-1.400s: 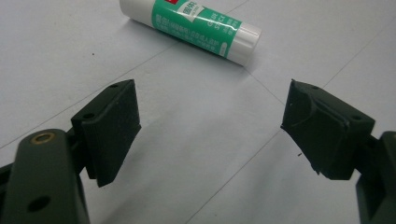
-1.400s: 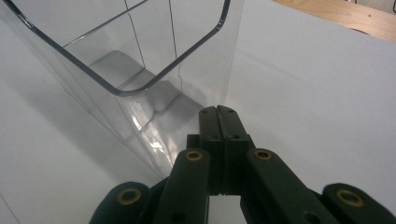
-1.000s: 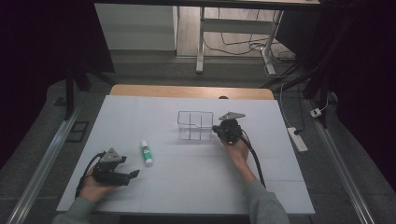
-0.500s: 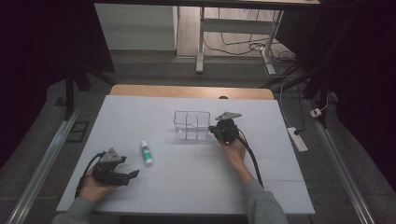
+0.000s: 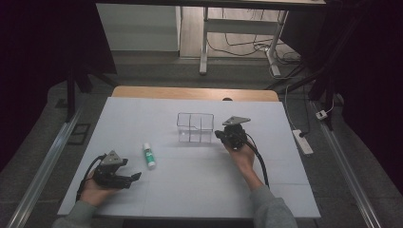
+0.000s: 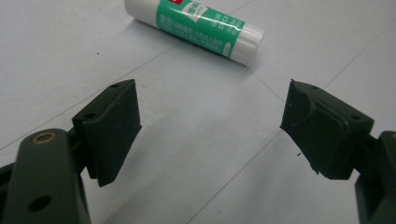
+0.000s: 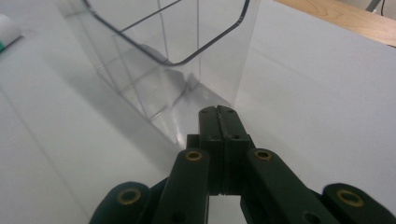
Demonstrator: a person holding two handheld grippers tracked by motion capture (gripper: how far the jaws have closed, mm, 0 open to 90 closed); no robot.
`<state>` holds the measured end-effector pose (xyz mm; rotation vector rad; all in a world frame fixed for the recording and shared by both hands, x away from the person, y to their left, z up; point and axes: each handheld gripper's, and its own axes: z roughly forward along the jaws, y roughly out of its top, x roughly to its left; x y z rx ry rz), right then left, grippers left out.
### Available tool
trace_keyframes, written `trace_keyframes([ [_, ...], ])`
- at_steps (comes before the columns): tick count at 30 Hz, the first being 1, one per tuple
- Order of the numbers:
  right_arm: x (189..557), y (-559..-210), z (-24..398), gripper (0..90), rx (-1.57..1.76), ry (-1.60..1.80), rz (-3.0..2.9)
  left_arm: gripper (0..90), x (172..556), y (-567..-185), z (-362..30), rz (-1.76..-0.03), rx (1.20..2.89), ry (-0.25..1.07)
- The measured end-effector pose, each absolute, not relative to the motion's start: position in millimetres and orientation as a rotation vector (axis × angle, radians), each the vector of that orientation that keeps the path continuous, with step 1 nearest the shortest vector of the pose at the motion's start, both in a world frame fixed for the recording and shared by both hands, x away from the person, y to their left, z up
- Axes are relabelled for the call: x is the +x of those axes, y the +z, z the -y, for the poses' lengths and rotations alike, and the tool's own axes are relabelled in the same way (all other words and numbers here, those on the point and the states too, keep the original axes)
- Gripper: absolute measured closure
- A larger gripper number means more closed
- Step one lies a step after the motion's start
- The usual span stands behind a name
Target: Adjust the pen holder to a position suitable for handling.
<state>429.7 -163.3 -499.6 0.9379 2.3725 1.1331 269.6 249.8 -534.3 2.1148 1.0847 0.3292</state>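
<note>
Dim room, dark floor, desk legs and cables at the back; white sheet covers the table (image 5: 190,180), w/ a strip of bare wood showing along its far edge. Person's forearms come in from the near side, one gripper per hand. Left gripper (image 5: 134,177) sits low near the near-left corner, jaws spread wide, nothing between them; in the left gripper view (image 6: 210,126) only bare sheet lies in the gap. Glue stick (image 5: 149,155), white w/ green label, lies flat on the sheet just ahead of that gripper, a bit beyond its tips, apart from both pads; same stick runs across the top of the left gripper view (image 6: 196,25), cap end toward the right jaw's side. Right gripper (image 5: 221,135) is out mid-table, grey three-cornered plate on top, cable trailing back past the wrist. Its jaws are pressed together, nothing pinched, seen clearly in the right gripper view (image 7: 218,116). Clear plastic organizer box (image 5: 195,127), divided into compartments, stands upright directly in front of the right gripper's tips (image 7: 163,51); tips very near its bottom corner, contact – can't tell. Box and glue stick well apart.
</note>
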Motion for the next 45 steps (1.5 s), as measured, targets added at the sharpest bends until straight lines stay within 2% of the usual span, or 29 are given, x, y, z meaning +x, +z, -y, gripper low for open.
trace_keyframes([
  [8,411,-495,184,88.7,0.927,1.137,-2.380,20.2,272,-534,-253,-1.088,2.096,0.333],
  [12,402,-492,197,85.6,0.941,1.131,-2.375,20.3,273,-535,-253,-1.087,2.099,0.331],
  [19,381,-489,221,55.5,0.974,1.175,-2.363,20.4,276,-536,-251,-1.084,2.105,0.330],
  [22,366,-490,237,47.7,0.970,1.178,-2.362,20.4,275,-535,-251,-1.085,2.104,0.333],
  [35,335,-500,282,40.3,0.986,1.171,-2.372,20.6,283,-535,-249,-1.083,2.114,0.340],
  [45,327,-503,290,37.2,0.978,1.165,-2.373,20.9,284,-533,-252,-1.089,2.102,0.353],
])
